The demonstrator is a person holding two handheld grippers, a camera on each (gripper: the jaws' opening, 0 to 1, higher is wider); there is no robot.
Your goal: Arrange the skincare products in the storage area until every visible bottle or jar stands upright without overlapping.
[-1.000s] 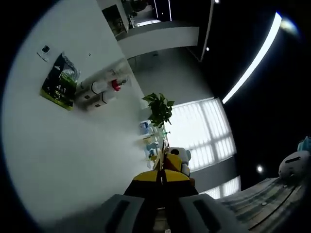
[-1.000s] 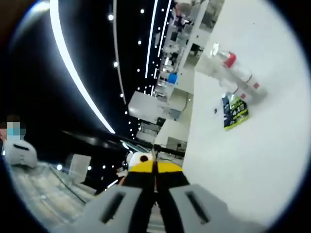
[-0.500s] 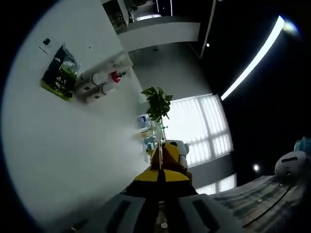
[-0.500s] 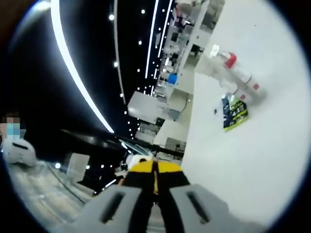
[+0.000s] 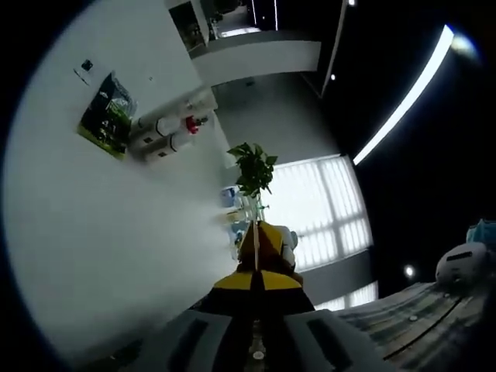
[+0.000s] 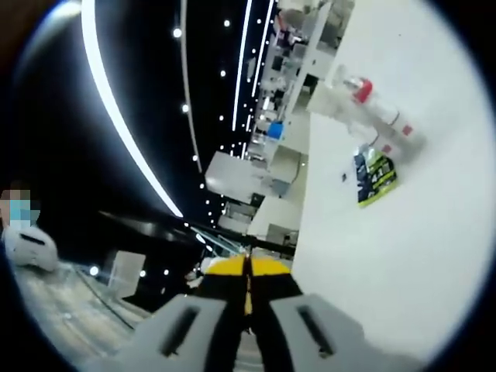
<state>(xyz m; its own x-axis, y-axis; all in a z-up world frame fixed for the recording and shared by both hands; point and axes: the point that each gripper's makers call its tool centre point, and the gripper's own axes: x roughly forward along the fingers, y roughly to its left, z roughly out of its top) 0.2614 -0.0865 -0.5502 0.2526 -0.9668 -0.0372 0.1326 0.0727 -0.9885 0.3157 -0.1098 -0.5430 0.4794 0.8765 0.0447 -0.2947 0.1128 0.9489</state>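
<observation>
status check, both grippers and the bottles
Left gripper shut, empty. Right gripper shut, empty. Bottles lie on the white table beside a green packet, untouched. Nothing in the way.

Both views are high in contrast: a brightly lit white table (image 5: 101, 256) (image 6: 387, 256) washes out toward glare, while the ceiling is almost black apart from a long curved light strip (image 5: 403, 93) (image 6: 116, 116) and rows of small spot lamps (image 6: 225, 77). In the left gripper view, daylight through a blinded window (image 5: 325, 209) blooms and softens the plant (image 5: 252, 167) before it. Fisheye bending curves straight lines near the edges, and far things are soft and blurred.
</observation>
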